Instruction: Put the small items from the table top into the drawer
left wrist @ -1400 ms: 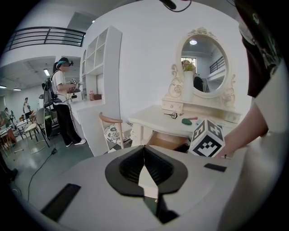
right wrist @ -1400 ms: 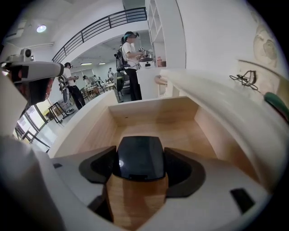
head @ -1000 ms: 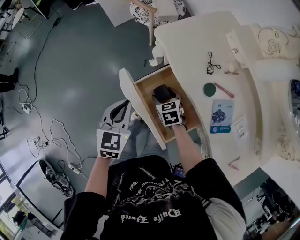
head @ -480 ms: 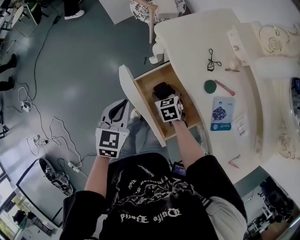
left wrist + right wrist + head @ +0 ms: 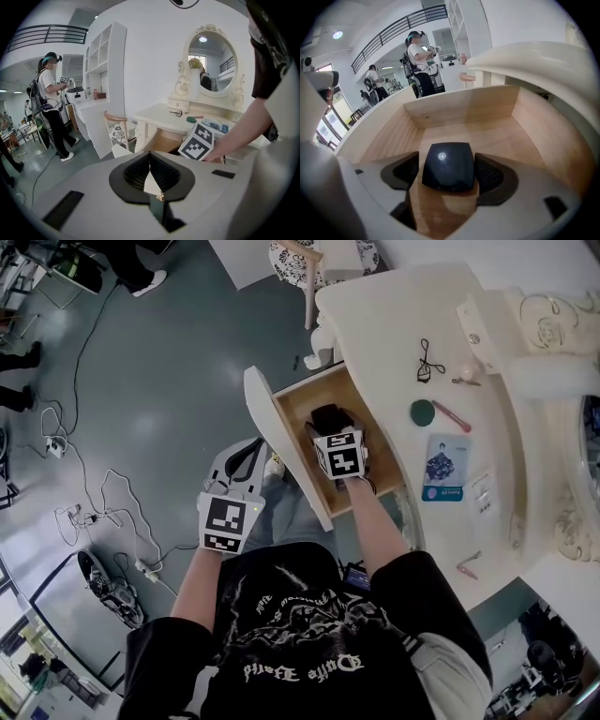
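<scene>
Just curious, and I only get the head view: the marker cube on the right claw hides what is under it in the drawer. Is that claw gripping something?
Observer: No. In the right gripper view, the right claw has just been opening. A glossy black item lies on the floor of the drawer between its parted jaws.
Visitor: And the left claw, beside the drawer front?
Observer: The left gripper view shows the left claw shut, with nothing between its jaws.

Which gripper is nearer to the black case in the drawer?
Right. The right gripper straddles the black case inside the drawer; its jaws have just been opening. The left gripper hangs outside the drawer front.
</scene>
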A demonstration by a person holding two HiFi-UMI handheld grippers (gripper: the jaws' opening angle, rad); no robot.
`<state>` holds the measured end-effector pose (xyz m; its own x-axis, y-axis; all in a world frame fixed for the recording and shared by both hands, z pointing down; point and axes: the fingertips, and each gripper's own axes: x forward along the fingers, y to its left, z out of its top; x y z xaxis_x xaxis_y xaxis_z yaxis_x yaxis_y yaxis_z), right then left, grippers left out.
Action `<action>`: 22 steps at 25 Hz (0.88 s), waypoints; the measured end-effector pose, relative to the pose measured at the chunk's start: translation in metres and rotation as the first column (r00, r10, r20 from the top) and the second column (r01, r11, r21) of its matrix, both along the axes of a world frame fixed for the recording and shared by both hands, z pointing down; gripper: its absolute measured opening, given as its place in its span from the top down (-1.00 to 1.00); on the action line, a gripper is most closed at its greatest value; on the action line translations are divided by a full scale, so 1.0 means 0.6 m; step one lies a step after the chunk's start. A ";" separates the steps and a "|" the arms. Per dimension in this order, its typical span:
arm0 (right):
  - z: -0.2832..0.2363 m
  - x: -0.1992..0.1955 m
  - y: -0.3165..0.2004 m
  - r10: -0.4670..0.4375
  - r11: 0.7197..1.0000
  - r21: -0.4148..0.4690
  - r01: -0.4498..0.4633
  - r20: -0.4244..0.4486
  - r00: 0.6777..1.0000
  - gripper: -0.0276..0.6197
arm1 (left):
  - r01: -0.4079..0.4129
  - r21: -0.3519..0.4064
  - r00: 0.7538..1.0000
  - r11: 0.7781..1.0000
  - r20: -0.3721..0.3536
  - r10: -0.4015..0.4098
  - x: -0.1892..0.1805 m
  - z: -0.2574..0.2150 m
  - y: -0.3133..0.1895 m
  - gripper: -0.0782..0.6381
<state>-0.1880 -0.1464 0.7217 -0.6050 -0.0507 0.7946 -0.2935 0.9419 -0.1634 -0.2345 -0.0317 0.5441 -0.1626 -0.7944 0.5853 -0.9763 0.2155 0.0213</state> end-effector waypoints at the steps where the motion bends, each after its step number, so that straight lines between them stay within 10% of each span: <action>1: -0.001 0.001 0.001 0.001 1.000 -0.011 -0.001 -0.003 1.000 -0.19 | 0.000 0.000 1.000 1.000 0.004 0.000 0.000 -0.002 0.001 0.74; 22: -0.229 0.077 0.011 0.150 0.988 0.011 -0.155 0.197 0.969 -0.18 | -0.117 0.134 0.993 0.984 -0.016 0.120 0.023 -0.080 -0.025 0.74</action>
